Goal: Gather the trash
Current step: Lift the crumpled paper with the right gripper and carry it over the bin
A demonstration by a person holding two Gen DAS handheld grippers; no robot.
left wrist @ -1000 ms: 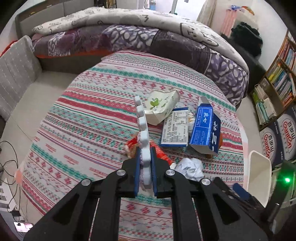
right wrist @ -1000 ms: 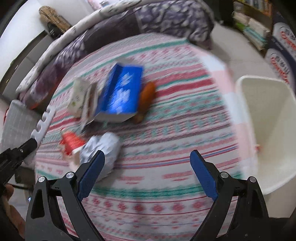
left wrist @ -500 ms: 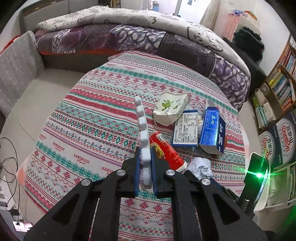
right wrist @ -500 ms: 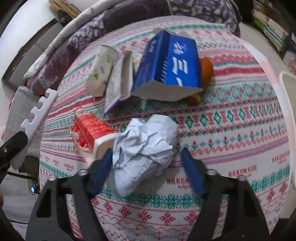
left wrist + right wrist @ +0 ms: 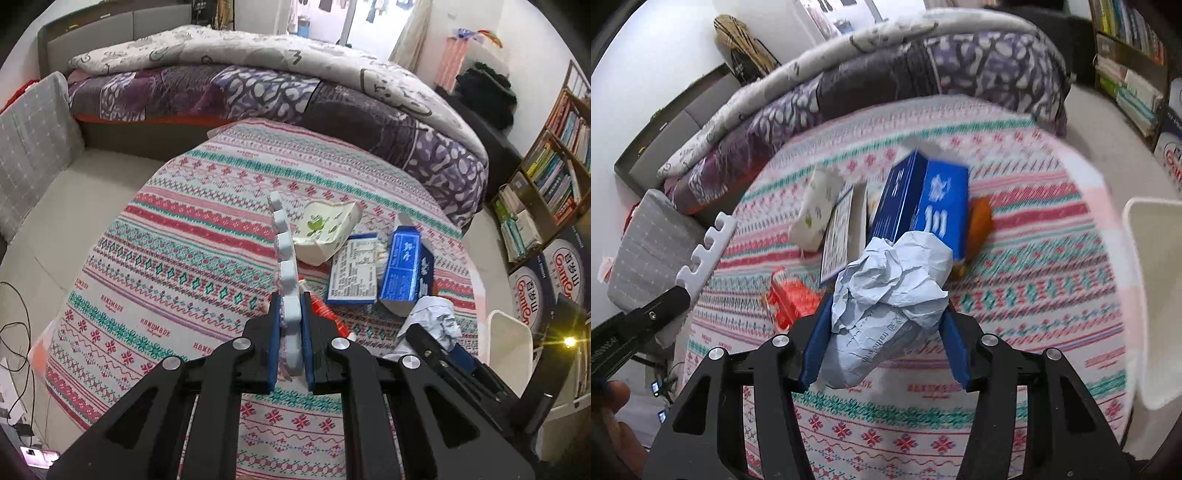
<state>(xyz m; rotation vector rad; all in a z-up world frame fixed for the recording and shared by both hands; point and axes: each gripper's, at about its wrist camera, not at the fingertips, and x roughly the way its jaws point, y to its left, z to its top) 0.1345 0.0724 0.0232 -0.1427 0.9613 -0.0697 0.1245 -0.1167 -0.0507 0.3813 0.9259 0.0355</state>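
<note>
Right gripper [image 5: 882, 332] pinches crumpled paper [image 5: 890, 299]; left gripper [image 5: 290, 339] clamps a notched foam strip [image 5: 286, 266]. White bin [image 5: 1152, 295], somewhat blurred, stands beside the tablecloth's [image 5: 1034, 302] right edge.

Patterned tablecloth [image 5: 192, 258], blue carton [image 5: 406, 273], red tube [image 5: 792, 299]

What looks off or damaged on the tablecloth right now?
The blue carton lies on its side with its top torn open, against an orange item half hidden behind it. A flattened carton and a red tube are strewn beside it. The right gripper holds a crumpled paper ball.
</note>
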